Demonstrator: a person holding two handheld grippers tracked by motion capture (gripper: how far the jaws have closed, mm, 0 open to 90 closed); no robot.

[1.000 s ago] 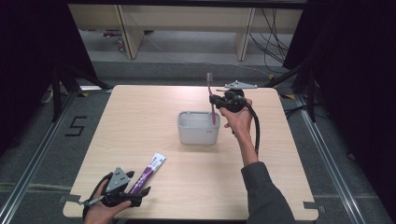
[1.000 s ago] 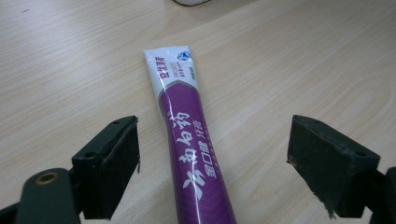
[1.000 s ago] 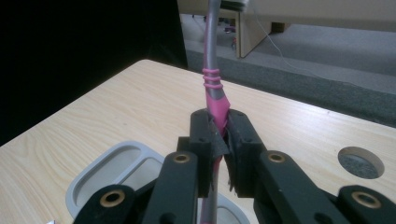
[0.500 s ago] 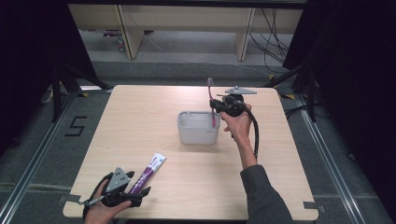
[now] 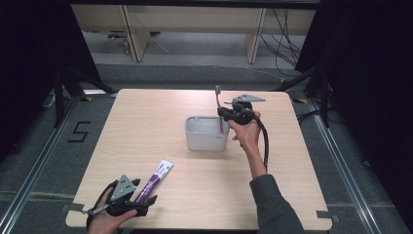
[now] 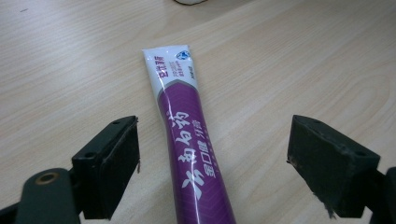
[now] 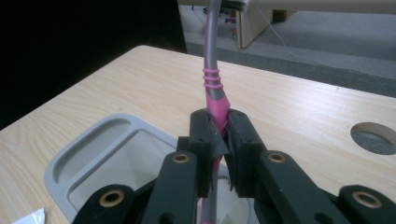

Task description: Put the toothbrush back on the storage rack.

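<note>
A pink and grey toothbrush point(image 5: 218, 97) stands upright, its lower end inside the right part of a grey two-compartment container point(image 5: 204, 142) at the table's middle. My right gripper point(image 5: 222, 113) is shut on the pink handle point(image 7: 215, 100) just above the container's rim point(image 7: 88, 140); in the right gripper view the pads of the gripper point(image 7: 223, 135) press on it from both sides. Near the front left edge, a purple and white toothpaste tube point(image 5: 157, 177) lies flat. My left gripper point(image 5: 142, 191) is open, its jaws standing apart on either side of the tube point(image 6: 189, 140) without touching it.
The wooden table point(image 5: 292, 190) has a round cable hole point(image 7: 376, 138) beyond the container. Black frame posts and cables stand around the table, and wooden shelving legs rise behind its far edge. A "5" is marked on the floor point(image 5: 79, 131) at the left.
My right hand has sunk slightly with the toothbrush, bringing its lower end a little deeper into the container. The left gripper and the tube have not moved.
</note>
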